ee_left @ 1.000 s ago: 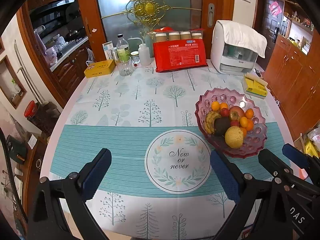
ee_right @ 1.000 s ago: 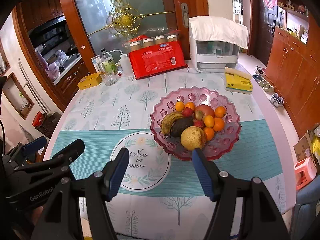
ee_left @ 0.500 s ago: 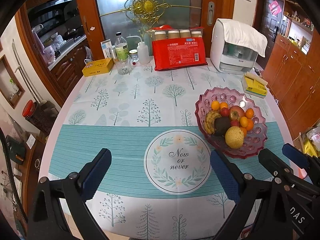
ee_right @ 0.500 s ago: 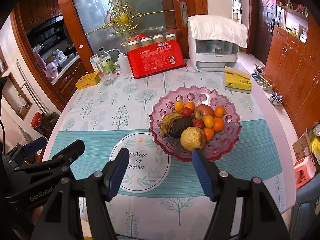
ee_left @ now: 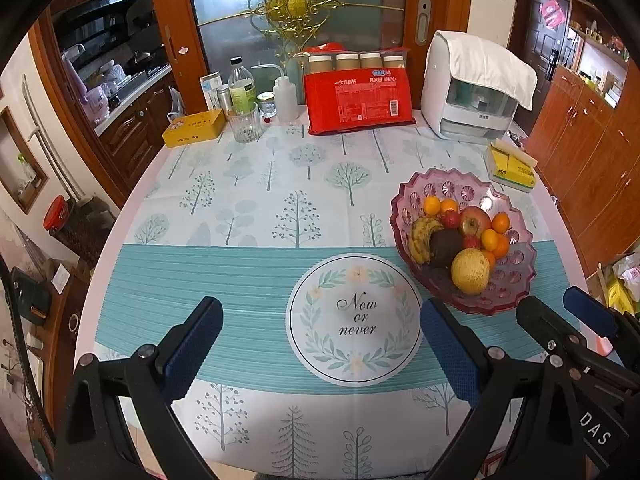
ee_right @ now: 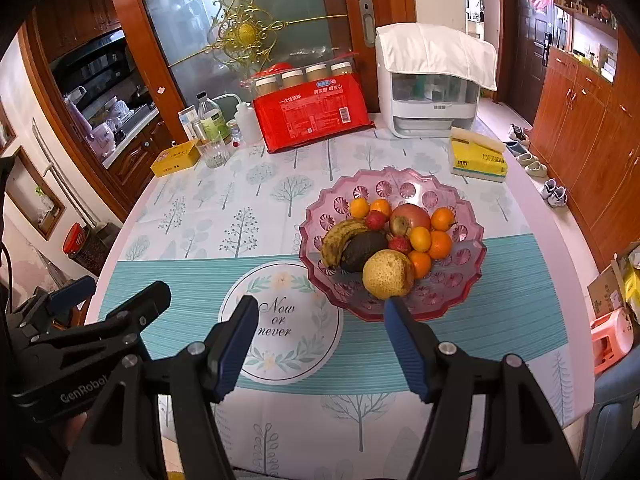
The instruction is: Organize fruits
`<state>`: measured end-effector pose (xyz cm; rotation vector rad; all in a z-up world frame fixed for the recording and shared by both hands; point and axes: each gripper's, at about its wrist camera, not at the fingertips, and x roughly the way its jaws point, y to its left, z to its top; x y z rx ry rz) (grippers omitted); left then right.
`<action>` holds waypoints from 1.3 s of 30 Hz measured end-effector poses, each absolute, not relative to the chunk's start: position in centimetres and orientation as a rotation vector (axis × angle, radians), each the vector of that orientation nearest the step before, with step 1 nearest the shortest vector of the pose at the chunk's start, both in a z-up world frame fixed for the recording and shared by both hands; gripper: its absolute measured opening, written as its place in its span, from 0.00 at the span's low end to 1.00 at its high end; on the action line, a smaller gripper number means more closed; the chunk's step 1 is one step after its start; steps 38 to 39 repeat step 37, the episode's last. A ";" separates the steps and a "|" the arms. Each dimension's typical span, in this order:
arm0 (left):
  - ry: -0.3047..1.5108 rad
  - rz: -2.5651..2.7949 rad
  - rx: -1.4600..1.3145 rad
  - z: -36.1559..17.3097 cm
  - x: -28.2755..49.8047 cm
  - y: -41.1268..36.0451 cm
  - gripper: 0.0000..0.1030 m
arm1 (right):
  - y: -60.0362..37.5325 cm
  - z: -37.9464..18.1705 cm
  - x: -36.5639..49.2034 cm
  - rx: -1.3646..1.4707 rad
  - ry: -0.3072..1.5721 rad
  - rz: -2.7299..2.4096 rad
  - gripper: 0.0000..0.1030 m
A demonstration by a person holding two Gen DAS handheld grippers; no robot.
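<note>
A pink glass fruit bowl [ee_right: 464,194] stands on the table, also in the left wrist view [ee_left: 408,200]. It holds a banana [ee_right: 340,238], a dark avocado [ee_right: 362,250], a yellow pear [ee_right: 386,274], an apple [ee_right: 410,218], red lychees and several oranges. My right gripper [ee_right: 320,338] is open and empty, above the near table edge just in front of the bowl. My left gripper [ee_left: 320,342] is open and empty, to the left of the bowl above the round "Now or never" print [ee_left: 354,320].
At the back of the table stand a red package [ee_right: 314,114] with jars behind it, a white appliance [ee_right: 434,88], a yellow tissue pack [ee_right: 478,158], a glass [ee_right: 214,150], bottles and a yellow box [ee_right: 176,158]. Wooden cabinets line the right.
Both grippers have drifted slightly; the views shift a little. Nothing was grasped or moved.
</note>
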<state>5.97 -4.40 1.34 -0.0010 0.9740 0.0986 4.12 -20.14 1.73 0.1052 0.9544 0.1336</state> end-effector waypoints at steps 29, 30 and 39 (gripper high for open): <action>0.982 0.095 0.003 1.2 6.2 -4.3 0.96 | -20.4 1.4 4.5 0.112 0.962 0.137 0.64; 0.983 0.094 0.003 1.3 6.4 -4.2 0.96 | -20.4 1.4 4.5 0.112 0.963 0.137 0.64; 0.987 0.092 0.003 1.2 6.3 -4.3 0.96 | -20.5 1.4 4.6 0.113 0.964 0.136 0.64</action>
